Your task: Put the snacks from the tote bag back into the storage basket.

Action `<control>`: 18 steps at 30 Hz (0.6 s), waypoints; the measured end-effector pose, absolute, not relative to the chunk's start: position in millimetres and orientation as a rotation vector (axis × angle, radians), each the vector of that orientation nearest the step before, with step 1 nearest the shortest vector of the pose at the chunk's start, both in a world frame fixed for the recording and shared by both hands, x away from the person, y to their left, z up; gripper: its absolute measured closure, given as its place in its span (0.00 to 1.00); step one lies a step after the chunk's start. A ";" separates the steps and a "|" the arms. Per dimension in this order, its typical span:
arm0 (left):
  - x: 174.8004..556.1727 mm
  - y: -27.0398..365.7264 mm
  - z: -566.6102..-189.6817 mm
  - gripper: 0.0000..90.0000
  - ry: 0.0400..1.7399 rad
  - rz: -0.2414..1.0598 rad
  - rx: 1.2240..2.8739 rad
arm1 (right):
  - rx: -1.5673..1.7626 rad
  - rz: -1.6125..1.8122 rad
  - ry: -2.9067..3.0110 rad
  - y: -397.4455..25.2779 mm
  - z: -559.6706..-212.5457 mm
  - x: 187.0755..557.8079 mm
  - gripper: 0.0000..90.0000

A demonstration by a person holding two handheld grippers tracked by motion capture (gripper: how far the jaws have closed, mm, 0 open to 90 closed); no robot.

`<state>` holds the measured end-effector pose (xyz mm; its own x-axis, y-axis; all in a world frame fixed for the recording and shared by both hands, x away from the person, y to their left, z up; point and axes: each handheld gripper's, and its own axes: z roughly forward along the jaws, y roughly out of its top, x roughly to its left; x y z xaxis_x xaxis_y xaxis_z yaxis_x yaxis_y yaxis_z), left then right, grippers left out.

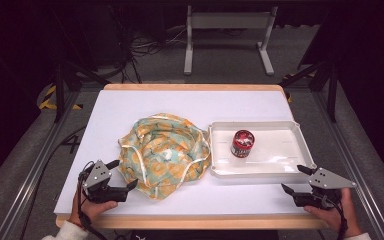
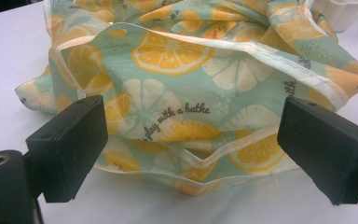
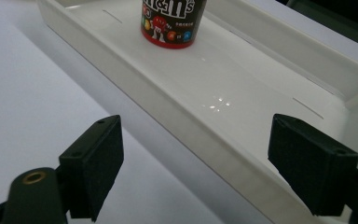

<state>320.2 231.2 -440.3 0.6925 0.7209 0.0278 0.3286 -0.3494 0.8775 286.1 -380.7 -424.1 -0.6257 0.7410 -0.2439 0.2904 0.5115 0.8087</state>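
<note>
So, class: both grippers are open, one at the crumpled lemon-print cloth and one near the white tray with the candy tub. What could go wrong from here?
1. The left hand-held gripper faces several bunched folds of the cloth; it may pinch more than one layer, or only the hem.
2. The cloth lies against the tray, so pulling it could nudge the tray.
3. The tub stands upright; the right hand-held gripper could tip it by bumping the tray rim.

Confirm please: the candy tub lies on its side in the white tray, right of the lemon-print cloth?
Not quite. The candy tub stands upright in the white tray, as the high view shows. It is indeed right of the lemon-print cloth.
</note>
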 end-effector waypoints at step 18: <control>318.2 232.5 -442.6 0.10 0.834 0.528 1.947 | 0.850 1.058 2.132 -387.5 -436.2 279.2 0.18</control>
